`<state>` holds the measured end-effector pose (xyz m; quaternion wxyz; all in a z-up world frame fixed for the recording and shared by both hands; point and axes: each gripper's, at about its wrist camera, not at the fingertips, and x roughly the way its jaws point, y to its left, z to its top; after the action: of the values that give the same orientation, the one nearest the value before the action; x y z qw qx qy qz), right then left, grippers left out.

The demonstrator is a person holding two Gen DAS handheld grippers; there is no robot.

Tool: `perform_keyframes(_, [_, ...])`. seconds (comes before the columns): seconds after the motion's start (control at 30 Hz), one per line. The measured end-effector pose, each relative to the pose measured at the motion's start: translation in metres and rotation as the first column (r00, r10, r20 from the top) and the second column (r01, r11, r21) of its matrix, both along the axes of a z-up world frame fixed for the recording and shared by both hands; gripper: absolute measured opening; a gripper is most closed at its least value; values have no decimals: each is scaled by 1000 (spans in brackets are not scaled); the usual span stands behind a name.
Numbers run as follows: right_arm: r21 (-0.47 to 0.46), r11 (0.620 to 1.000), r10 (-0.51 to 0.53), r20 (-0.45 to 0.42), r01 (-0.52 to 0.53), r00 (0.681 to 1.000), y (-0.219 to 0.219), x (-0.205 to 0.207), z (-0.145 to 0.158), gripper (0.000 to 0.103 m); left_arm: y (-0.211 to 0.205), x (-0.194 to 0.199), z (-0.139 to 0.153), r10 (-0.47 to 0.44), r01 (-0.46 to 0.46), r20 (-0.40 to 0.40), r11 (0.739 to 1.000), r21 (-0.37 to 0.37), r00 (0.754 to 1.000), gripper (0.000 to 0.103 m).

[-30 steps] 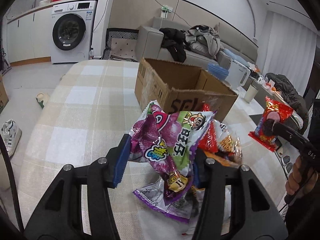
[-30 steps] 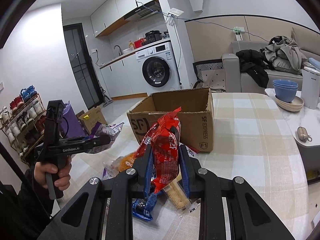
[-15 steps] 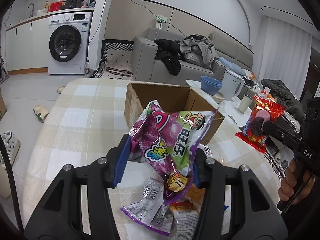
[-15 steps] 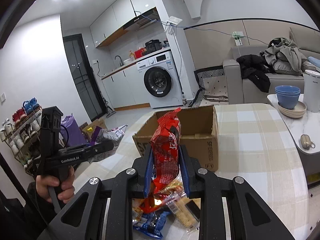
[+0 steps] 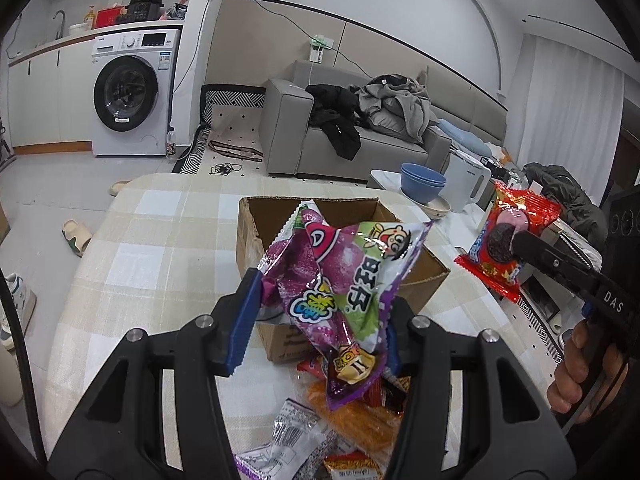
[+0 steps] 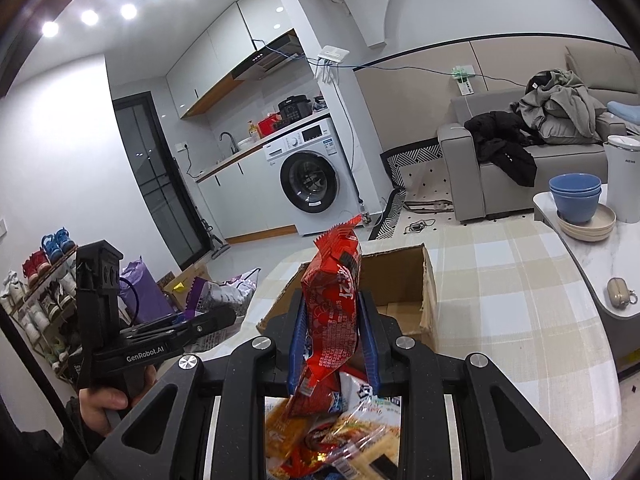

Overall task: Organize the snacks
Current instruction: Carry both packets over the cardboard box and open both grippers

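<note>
My left gripper [image 5: 320,312] is shut on a crumpled purple-and-green snack bag [image 5: 340,280] and holds it in the air in front of an open cardboard box [image 5: 256,236]. The right gripper [image 6: 332,340] is shut on a red snack packet [image 6: 332,312], upright between its blue pads, just before the same box [image 6: 426,280]. Beneath both lies a pile of loose snack packets [image 5: 352,420] on the checked tablecloth [image 5: 160,264]. In the left wrist view the red packet [image 5: 512,240] hangs right of the box. The right wrist view shows the left gripper [image 6: 216,318] at the left, in a hand.
Blue bowls [image 5: 422,182] on plates and a white kettle [image 5: 466,184] stand on a side table right of the box. A small beige case [image 6: 620,298] lies there too. A grey sofa [image 5: 288,136] with clothes and a washing machine [image 5: 128,96] are beyond the table.
Both grippers have risen with their packets still held. The box and the snack pile now sit lower in both views, and the inside of the box shows more.
</note>
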<state>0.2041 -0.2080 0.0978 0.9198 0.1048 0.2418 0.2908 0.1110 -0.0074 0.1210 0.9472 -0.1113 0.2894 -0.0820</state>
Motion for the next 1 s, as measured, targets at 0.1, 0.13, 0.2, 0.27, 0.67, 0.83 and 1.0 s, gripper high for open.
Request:
perform_keyframes(0.1, [-15,1000,-6,1,6,1000,6,7,-1,25,-3,15,-3,1,0,-5,1000,4,1000,49])
perform_keyframes(0.13, [-23,1000,-9,-1,9,1000,9,10,-1,25,-4,19,-3,1,-1,-6,1000,5,1000,49])
perform_keyframes(0.2, [-33,999,-9,-7,8,1000,13,16,-2,25,-5,25,-3,0,0,-10,1000,3,1000,49])
perform_keyframes(0.27, [-44,999,-12,-10,12,1000,17,22,-4,25,-5,30,-5,-2,2,-15,1000,1,1000,49])
perform_keyframes(0.67, [-102,995,-13,-21,11,1000,34,45,-13,25,-17,71,-13,-11,12,-34,999,37,999,49])
perform_keyframes(0.83, [-112,994,-16,-30,12,999,35,54,-15,25,-21,85,-15,-7,9,-30,999,53,1000,49])
perform_keyframes(1.0, [-117,993,-22,-40,17,999,35,63,-19,25,-23,94,-19,-8,10,-37,998,55,999,49])
